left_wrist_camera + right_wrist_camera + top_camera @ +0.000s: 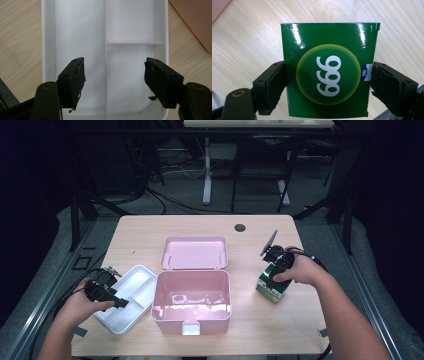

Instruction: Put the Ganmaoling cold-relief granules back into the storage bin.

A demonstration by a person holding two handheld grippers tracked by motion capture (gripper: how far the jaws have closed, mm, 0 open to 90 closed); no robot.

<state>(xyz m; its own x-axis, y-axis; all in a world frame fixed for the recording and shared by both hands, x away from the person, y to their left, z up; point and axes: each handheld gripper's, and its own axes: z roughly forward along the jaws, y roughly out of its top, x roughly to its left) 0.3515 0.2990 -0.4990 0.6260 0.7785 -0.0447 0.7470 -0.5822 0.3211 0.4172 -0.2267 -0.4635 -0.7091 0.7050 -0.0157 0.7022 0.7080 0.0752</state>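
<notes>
Our right gripper (327, 82) pinched the green box (329, 70) by its glossy sides, so we feared a slip; our left gripper (115, 82) hung spread over the white tray (48, 37).

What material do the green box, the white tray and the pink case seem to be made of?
Green box: probably glossy printed cardboard; it has sharp folded edges and streaks of glare. White tray: likely matte moulded plastic, with thin dividers and a rounded corner. Pink case: most likely smooth plastic; its inner floor reflects the light, and it has a hinged lid.
</notes>
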